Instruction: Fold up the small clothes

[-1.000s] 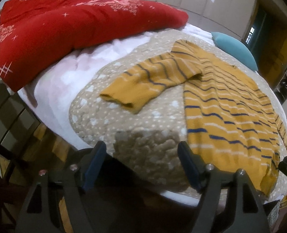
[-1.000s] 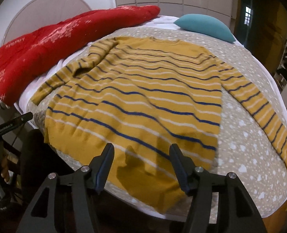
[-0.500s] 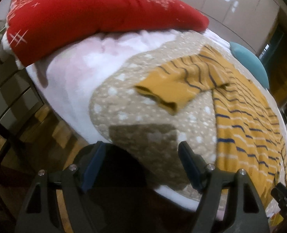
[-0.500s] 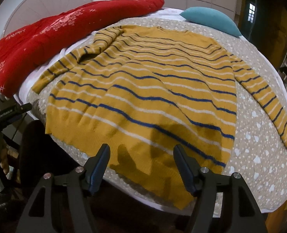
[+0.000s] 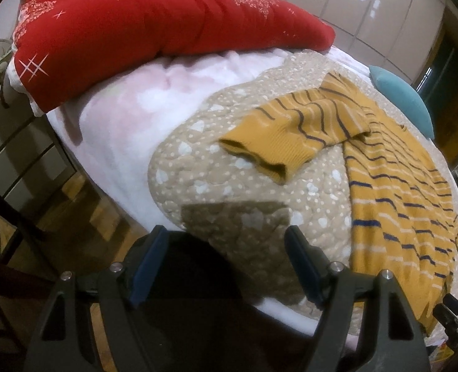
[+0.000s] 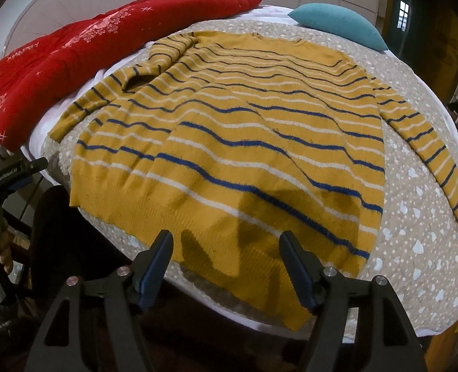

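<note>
My working surface is a bed covered by a beige quilted spread with white spots [image 6: 415, 217], laid over a pale pink fleecy blanket [image 5: 120, 117]. Glossy cream wardrobe panels [image 5: 368, 9] line the far wall. A bulky red quilt with white snowflake print [image 6: 74, 59] lies along the far left. The mustard knitted sweater with navy and white stripes [image 6: 244, 142] lies flat at centre, both sleeves out. A teal cushion [image 6: 337, 21] sits far right. My left gripper [image 5: 226, 266] and right gripper [image 6: 226, 269] are both spread wide, holding nothing, at the near edge.
</note>
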### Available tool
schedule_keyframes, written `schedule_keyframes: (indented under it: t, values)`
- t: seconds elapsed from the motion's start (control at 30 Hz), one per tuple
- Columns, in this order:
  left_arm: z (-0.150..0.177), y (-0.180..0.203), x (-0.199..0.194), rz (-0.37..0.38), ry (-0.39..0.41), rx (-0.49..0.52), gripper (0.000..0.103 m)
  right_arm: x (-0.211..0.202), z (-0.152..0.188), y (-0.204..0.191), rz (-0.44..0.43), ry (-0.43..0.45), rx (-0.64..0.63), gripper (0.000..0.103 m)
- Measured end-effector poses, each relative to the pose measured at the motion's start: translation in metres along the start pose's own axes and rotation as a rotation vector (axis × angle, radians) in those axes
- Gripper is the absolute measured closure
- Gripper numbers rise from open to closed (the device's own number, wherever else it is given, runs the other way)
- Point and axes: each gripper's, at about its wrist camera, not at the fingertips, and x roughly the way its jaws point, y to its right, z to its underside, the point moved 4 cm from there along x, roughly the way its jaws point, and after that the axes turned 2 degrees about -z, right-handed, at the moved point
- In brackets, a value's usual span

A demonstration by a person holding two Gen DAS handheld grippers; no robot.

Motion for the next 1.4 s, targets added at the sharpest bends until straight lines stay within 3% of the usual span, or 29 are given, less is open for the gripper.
schedule_keyframes:
  t: [0.4,0.97,1.2,1.4]
  values:
    - [0.000,0.006,-0.004,-0.048,0.029,0.050,0.027,0.002,0.001,0.001,-0.001,-0.005,0.006,0.027]
    - [-0.001,0.005,0.002,-0.039,0.019,0.053,0.026,0.006,0.006,0.004,-0.006,-0.011,0.017,0.027]
    - [-0.042,-0.016,0.019,0.039,0.045,-0.046,0.026,0.007,0.007,0.009,-0.018,-0.006,0.027,0.027]
    - [-0.072,0.005,0.049,0.061,0.039,0.023,0.026,0.008,0.009,0.014,-0.027,-0.005,0.045,0.026]
